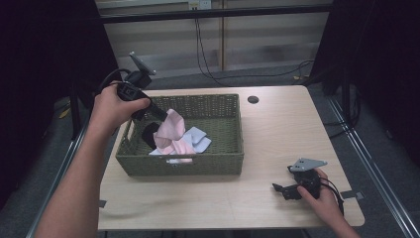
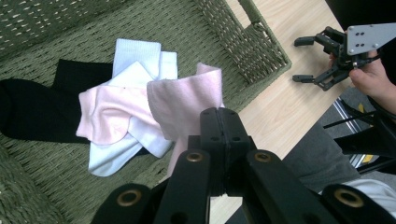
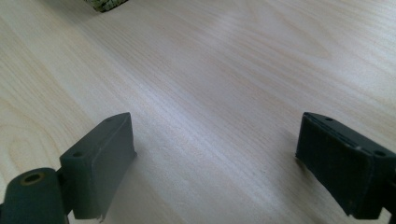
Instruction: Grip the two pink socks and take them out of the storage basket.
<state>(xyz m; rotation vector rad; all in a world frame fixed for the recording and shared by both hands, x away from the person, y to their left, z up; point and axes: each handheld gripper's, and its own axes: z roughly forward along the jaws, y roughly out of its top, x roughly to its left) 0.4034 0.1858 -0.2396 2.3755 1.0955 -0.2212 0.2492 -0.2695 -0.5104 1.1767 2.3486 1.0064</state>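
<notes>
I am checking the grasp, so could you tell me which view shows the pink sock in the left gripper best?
The left gripper view: the pink sock hangs from the shut left gripper above the basket. The high view shows it smaller, dangling over the basket; the right gripper view faces bare table.

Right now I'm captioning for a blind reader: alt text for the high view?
The left claw lifts a pink sock from a green wicker basket holding more socks. The right claw rests open on the wooden table.
</notes>
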